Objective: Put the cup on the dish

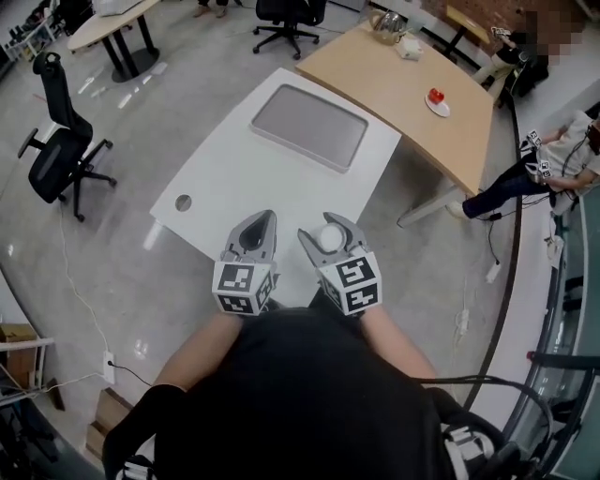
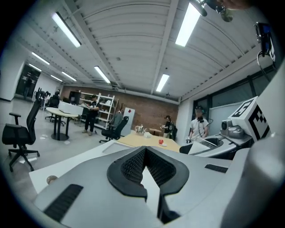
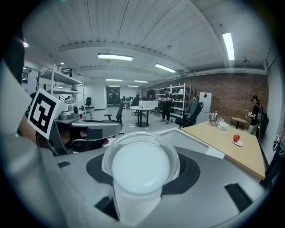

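Note:
My right gripper (image 1: 328, 228) is shut on a clear plastic cup (image 1: 330, 237) with a whitish inside, held over the near edge of the white table (image 1: 225, 183). In the right gripper view the cup (image 3: 140, 164) fills the space between the jaws. My left gripper (image 1: 267, 219) hangs beside it, shut and empty; its dark pads (image 2: 129, 167) meet at the tips. The dish (image 1: 438, 106), small and white with a red thing on it, lies far off on the wooden table (image 1: 403, 70). It also shows as the dish (image 3: 237, 143) and the dish (image 2: 162, 144).
A flat grey tray (image 1: 308, 126) lies on the white table. A teapot (image 1: 387, 25) stands at the wooden table's far end. Black office chairs (image 1: 58, 141) stand on the floor at the left and back. People sit at the right (image 1: 553, 159).

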Action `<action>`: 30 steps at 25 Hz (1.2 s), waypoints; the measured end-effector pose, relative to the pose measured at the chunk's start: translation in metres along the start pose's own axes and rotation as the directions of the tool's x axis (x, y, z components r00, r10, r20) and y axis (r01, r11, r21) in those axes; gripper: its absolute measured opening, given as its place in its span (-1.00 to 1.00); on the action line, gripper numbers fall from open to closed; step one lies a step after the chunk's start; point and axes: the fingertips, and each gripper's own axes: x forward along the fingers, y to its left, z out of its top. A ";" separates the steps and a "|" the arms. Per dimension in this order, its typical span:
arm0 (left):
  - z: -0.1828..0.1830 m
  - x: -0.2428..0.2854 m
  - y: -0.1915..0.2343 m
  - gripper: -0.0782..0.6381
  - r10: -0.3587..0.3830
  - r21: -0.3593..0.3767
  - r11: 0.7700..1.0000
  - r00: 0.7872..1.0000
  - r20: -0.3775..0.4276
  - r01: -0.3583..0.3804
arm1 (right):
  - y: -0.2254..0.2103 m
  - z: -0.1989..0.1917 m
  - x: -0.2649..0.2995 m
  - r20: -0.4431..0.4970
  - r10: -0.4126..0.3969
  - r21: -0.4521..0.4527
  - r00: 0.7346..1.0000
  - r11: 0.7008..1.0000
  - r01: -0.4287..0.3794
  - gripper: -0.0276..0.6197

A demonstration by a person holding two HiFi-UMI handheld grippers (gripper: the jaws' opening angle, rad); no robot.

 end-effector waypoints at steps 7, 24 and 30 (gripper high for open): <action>0.032 0.012 -0.018 -0.77 -0.018 0.016 1.000 0.999 0.032 0.018 | -0.015 0.031 -0.010 0.020 0.037 0.005 0.999 0.999 -0.037 -0.14; 0.066 0.067 -0.028 -0.77 -0.071 0.041 0.997 0.997 -0.004 0.071 | -0.065 0.060 0.013 0.013 0.082 0.004 0.997 0.997 -0.082 -0.14; 0.077 0.100 -0.030 -0.77 -0.081 0.024 0.996 0.997 -0.014 0.082 | -0.104 0.076 0.030 0.037 0.081 0.008 0.996 0.997 -0.082 -0.14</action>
